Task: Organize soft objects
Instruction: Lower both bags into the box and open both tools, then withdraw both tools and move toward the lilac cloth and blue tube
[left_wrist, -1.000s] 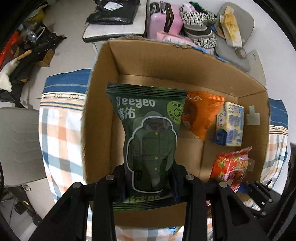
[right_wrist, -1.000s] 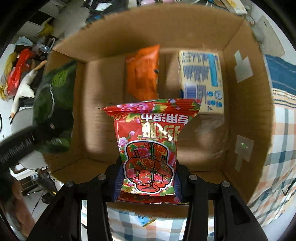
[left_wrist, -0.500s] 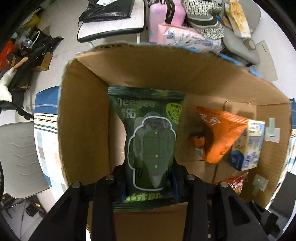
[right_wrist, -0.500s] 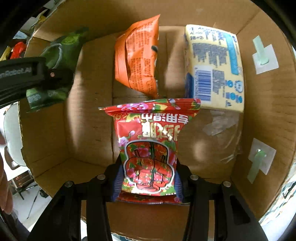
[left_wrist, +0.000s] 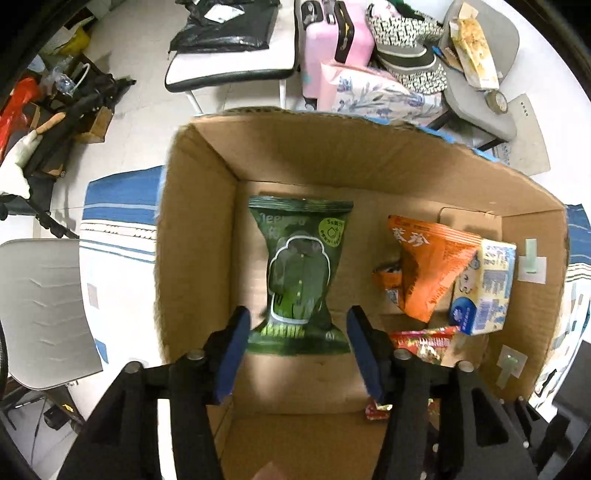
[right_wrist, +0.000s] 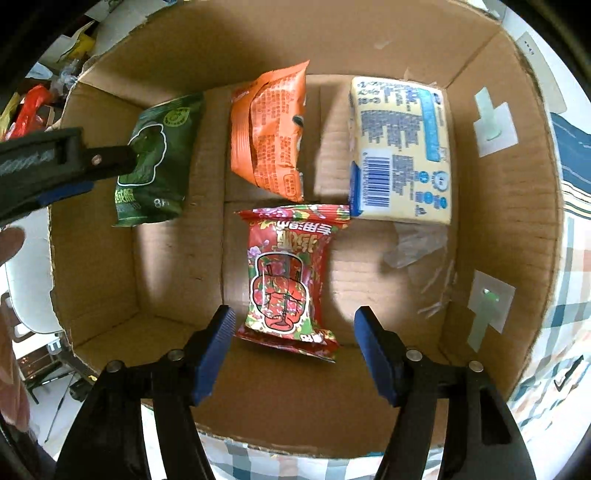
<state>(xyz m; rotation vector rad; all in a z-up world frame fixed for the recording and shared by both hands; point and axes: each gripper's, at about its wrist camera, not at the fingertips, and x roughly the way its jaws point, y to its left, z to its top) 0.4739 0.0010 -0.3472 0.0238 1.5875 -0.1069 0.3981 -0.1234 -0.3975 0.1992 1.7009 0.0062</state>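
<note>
While both grippers hang over the open brown cardboard box (right_wrist: 517, 206), each has its blue-padded jaws spread wide with nothing clamped between them. The left gripper (left_wrist: 299, 332) frames the lower end of a dark green soft foil packet (left_wrist: 301, 273), which lies on the box floor near the left wall; the pads stand to either side of the packet and do not appear to press it. The right gripper (right_wrist: 293, 334) likewise straddles the near end of a red flowered soft packet (right_wrist: 290, 275) lying flat in the middle of the floor, just in front of an orange crinkled snack bag (right_wrist: 267, 129) and with its far corner beside a pale yellow and blue wrapped tissue pack (right_wrist: 400, 147).

Judging by this, the placing step for these two packets looks finished: both sit inside the box, free of the tools. The next move probably calls for lifting both grippers straight up and clear of the box walls without dragging the packets, then reaching for whatever soft items remain outside. None can be identified for certain, though clutter sits on the floor beyond the box.
</note>
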